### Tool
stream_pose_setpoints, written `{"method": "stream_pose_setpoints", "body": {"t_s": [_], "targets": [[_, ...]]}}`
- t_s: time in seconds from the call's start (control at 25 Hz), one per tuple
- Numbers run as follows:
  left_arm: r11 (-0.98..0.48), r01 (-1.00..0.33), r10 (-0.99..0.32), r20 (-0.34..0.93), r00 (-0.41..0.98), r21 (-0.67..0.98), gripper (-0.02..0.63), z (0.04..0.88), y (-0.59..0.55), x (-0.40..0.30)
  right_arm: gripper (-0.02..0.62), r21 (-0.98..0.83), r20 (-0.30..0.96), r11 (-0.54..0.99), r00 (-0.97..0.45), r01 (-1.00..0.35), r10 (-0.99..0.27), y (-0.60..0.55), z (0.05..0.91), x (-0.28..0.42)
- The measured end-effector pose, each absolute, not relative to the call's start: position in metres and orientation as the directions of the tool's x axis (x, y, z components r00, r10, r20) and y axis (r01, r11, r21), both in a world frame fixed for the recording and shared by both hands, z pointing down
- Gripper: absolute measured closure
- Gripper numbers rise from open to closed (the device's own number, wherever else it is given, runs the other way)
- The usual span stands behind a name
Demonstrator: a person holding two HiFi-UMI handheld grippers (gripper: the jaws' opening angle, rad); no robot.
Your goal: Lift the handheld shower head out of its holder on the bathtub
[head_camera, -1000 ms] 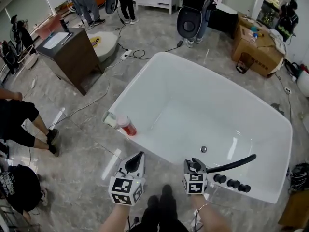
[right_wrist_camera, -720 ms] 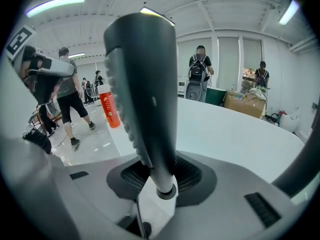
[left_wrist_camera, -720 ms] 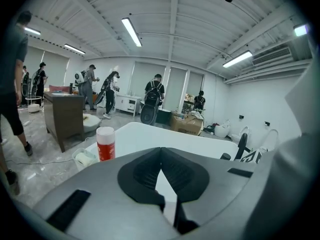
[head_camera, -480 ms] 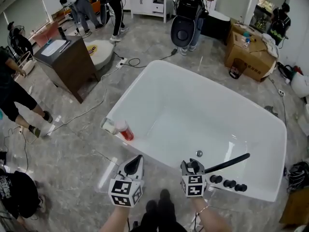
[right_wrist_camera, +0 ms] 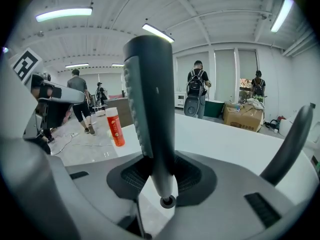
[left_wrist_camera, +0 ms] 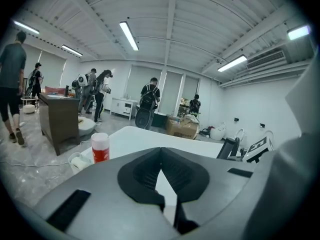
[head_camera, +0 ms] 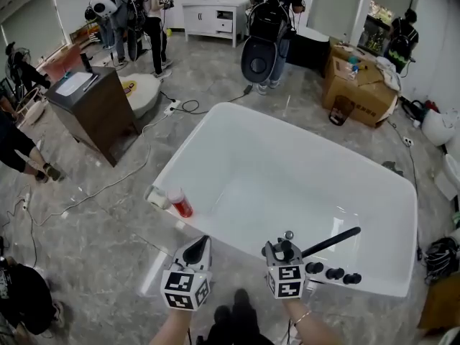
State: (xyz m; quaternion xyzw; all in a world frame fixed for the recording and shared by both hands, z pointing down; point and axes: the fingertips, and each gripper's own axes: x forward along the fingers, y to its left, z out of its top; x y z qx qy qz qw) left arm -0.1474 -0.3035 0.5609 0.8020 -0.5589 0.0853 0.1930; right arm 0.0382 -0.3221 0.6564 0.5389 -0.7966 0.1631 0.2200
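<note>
The dark grey handheld shower head (right_wrist_camera: 150, 109) stands upright between the jaws of my right gripper (right_wrist_camera: 162, 184), which is shut on its handle. In the head view the right gripper (head_camera: 282, 249) hovers at the near rim of the white bathtub (head_camera: 215, 131), just left of the black spout (head_camera: 330, 241) and three black knobs (head_camera: 333, 272). The holder is hidden. My left gripper (head_camera: 204, 241) hangs to the left over the tub's near edge. Its pads meet at the tips with nothing between them (left_wrist_camera: 161, 151).
A red bottle (head_camera: 180, 203) and a white roll (head_camera: 156, 198) sit on the tub's left rim. The drain (head_camera: 289, 234) lies just beyond the right gripper. A dark cabinet (head_camera: 93, 110), cables on the floor, cardboard boxes (head_camera: 356, 85) and several people surround the tub.
Both grippers have risen, the right one more, carrying the shower head up with it. The tub and its fittings sit lower relative to the grippers.
</note>
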Motion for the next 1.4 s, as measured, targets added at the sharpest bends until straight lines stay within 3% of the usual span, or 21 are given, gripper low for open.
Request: {"method": "stream_pose_setpoints", "body": {"t_s": [1.4], "targets": [[-0.377, -0.907, -0.863, 0.284, 0.417, 0.186, 0.589, 0.473, -0.203, -0.131, 0.462, 0.003, 0.312, 0.406, -0.385, -0.914, -0.869, -0.21, 0.461, 0.03]]}}
